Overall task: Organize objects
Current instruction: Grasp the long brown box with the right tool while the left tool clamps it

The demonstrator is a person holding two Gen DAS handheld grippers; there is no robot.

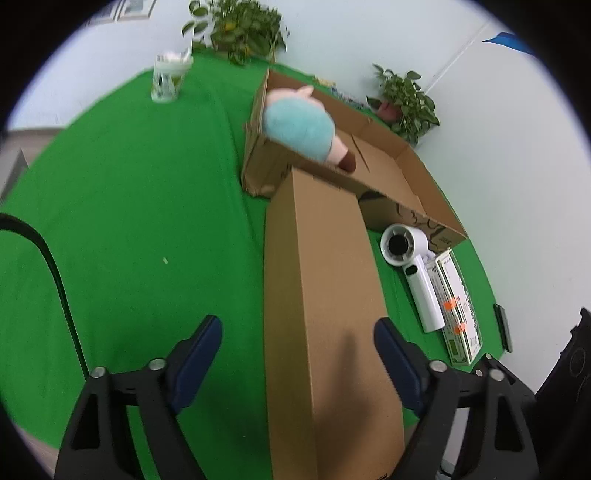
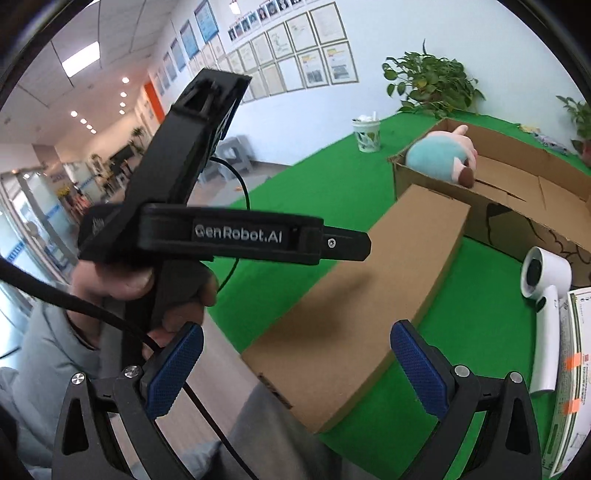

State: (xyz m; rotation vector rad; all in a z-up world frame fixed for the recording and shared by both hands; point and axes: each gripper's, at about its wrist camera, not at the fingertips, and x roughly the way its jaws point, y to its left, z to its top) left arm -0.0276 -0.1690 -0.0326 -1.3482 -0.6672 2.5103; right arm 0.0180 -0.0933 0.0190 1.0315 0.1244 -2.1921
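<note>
An open cardboard box [image 1: 402, 173] [image 2: 517, 184] stands on the green table with a blue and pink plush toy [image 1: 299, 125] [image 2: 439, 157] resting on its near left rim. A long closed cardboard box [image 1: 325, 295] [image 2: 354, 299] lies in front of it. A white hair dryer [image 1: 413, 266] [image 2: 543, 302] and a white and green carton [image 1: 458, 306] [image 2: 572, 373] lie to the right. My left gripper [image 1: 297, 345] is open above the long box's near end. My right gripper [image 2: 295, 354] is open and empty over the long box's near end. The left gripper's body [image 2: 207, 221] shows in the right wrist view, held by a hand.
A white patterned cup [image 1: 168, 79] [image 2: 367, 134] stands at the far left of the green table cloth [image 1: 129, 221]. Potted plants [image 1: 243, 26] [image 1: 406, 99] stand along the back wall. A dark flat object [image 1: 503, 326] lies at the table's right edge. A cable [image 1: 55, 273] hangs at left.
</note>
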